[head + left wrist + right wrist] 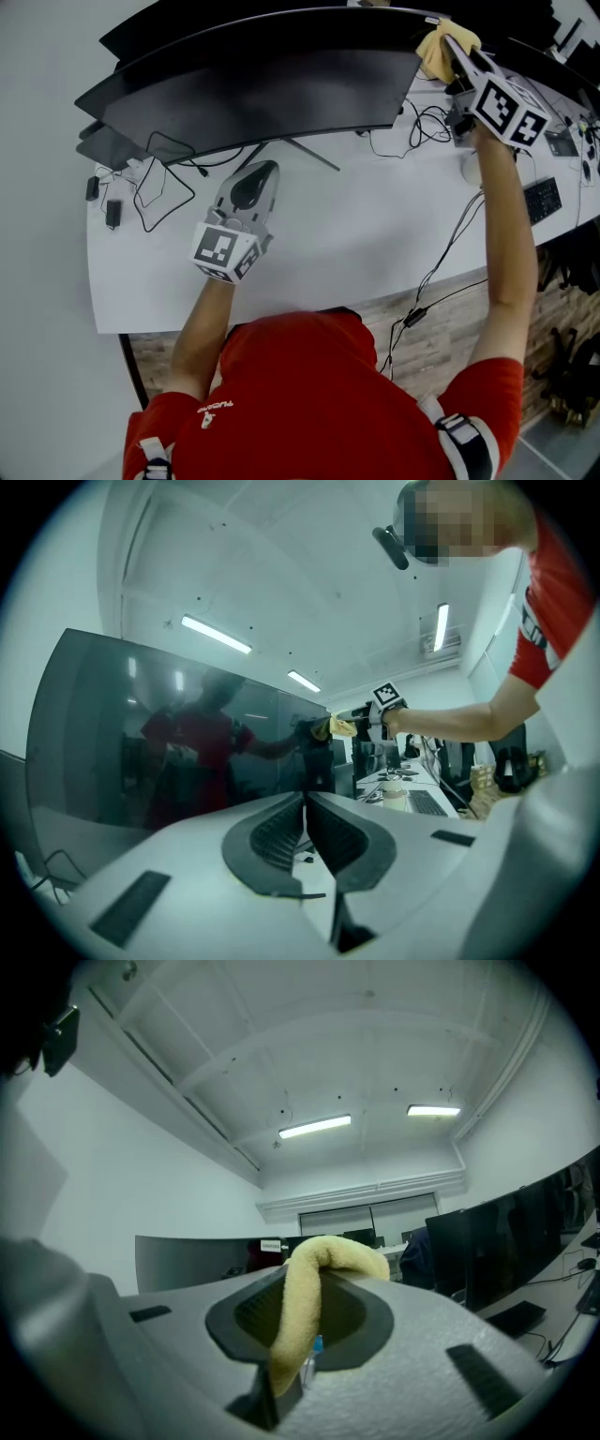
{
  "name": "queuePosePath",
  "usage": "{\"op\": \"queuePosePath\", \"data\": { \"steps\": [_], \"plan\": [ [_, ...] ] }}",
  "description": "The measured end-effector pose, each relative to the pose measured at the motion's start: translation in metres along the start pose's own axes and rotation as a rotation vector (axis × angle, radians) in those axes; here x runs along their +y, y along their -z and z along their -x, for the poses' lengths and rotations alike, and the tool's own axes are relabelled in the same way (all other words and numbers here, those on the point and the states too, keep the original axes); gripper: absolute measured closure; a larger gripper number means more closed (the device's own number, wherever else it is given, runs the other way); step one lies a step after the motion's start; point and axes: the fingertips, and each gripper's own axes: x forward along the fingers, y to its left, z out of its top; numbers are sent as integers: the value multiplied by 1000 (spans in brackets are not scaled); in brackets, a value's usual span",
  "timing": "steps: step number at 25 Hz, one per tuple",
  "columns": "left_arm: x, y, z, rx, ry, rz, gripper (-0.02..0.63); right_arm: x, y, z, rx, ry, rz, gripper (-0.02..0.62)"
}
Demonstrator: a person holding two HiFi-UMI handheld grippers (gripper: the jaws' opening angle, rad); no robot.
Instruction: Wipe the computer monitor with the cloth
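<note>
Right claw [317, 1274] tight around cloth [302, 1314]

An office: a white desk [356, 234] with a curved monitor [262, 80], keyboard [544, 199] and cables [448, 248], under ceiling strip lights [315, 1127].

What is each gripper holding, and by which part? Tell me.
Right gripper: shut on the yellow cloth, pinching a bunched fold. Left gripper: shut, holding nothing.
</note>
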Motion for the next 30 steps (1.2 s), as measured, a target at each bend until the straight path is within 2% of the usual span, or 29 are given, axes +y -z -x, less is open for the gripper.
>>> {"op": "queuePosePath", "data": {
  "steps": [10, 17, 30],
  "plan": [
    [2, 2, -4, 13, -13, 15, 591, -4, 50, -2, 48, 0, 19, 531],
    [7, 18, -4, 8, -28, 15, 591, -11, 113, -3, 106, -6, -10, 531],
    [6, 34, -1, 83, -55, 25, 591, -23, 222, -3, 184, 6, -104, 531]
  ]
}}
